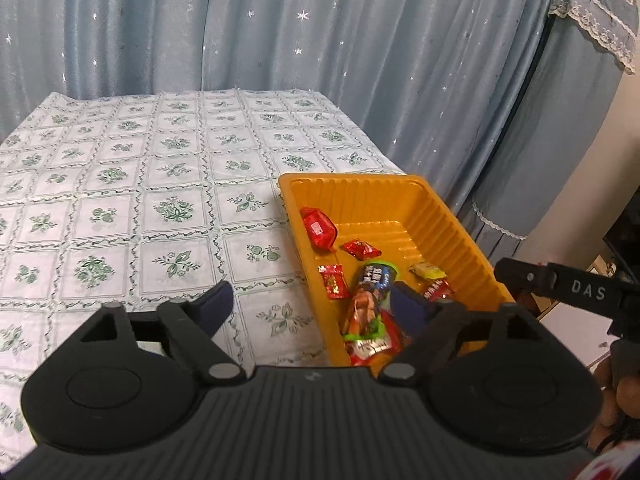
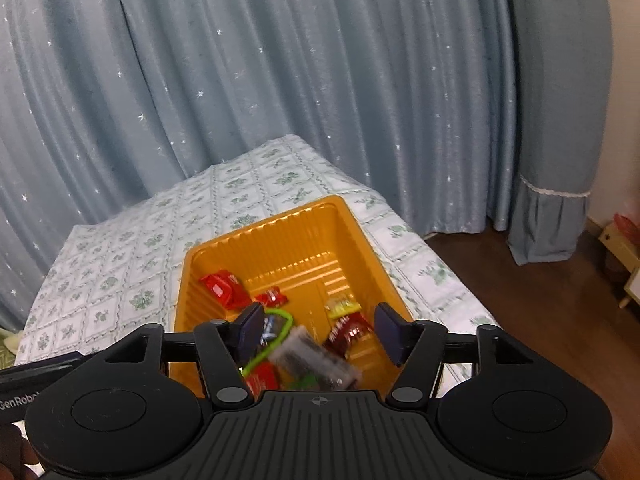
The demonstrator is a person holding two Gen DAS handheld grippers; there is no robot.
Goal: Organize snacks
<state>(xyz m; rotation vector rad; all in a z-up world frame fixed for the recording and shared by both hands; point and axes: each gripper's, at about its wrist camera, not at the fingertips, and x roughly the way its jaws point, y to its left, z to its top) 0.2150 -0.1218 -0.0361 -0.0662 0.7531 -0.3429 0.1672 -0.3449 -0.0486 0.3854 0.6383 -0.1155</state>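
Observation:
An orange plastic tray [image 1: 448,216] [image 2: 360,236] sits on the table's right side and holds several wrapped snacks: a red packet [image 1: 318,227] [image 2: 224,286], small red candies [image 1: 360,249], a yellow candy [image 1: 427,270] [image 2: 340,306] and a tall green-rimmed snack pack [image 1: 370,304]. My left gripper [image 1: 312,304] is open and empty, its right finger over the tray's near end. My right gripper [image 2: 320,330] is open above the tray. A blurred grey packet [image 2: 316,360] is between its fingers, loose over the tray.
The table wears a white cloth with green flower squares [image 1: 140,184] [image 2: 132,276]. Blue star-print curtains [image 1: 280,20] hang behind. A covered appliance [image 1: 568,100] stands at the right. Wooden floor [image 2: 540,300] lies beyond the table's right edge.

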